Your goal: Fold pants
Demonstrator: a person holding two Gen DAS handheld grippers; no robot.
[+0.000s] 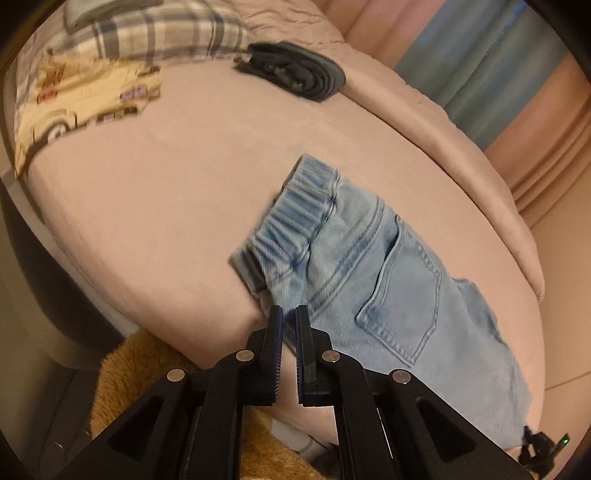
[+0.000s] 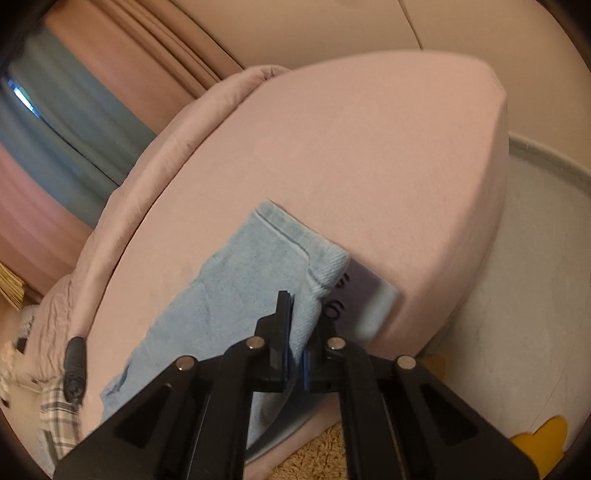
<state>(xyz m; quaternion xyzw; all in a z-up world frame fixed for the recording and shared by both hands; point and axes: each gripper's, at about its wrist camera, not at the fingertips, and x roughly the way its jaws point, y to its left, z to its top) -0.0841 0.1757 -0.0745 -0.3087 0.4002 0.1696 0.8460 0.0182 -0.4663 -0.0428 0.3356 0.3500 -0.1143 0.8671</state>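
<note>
Light blue denim pants (image 1: pixel 373 280) lie on a pink bed (image 1: pixel 155 206), waistband (image 1: pixel 295 214) toward the far left, back pocket up. My left gripper (image 1: pixel 289 314) is at the waistband's near corner, jaws nearly closed on the denim edge. In the right wrist view the pants' leg end (image 2: pixel 258 280) lies on the bed (image 2: pixel 369 166), its hem corner lifted. My right gripper (image 2: pixel 299 317) is shut on that leg-end fabric; the right finger is hidden behind the cloth.
A folded dark garment (image 1: pixel 295 72), a plaid cloth (image 1: pixel 166 33) and a yellow car-print cloth (image 1: pixel 81 99) lie at the bed's far side. A brown fuzzy rug (image 1: pixel 140 373) is below the bed's edge. Curtains (image 2: pixel 74 122) hang behind. A pale mat (image 2: pixel 535 277) covers the floor.
</note>
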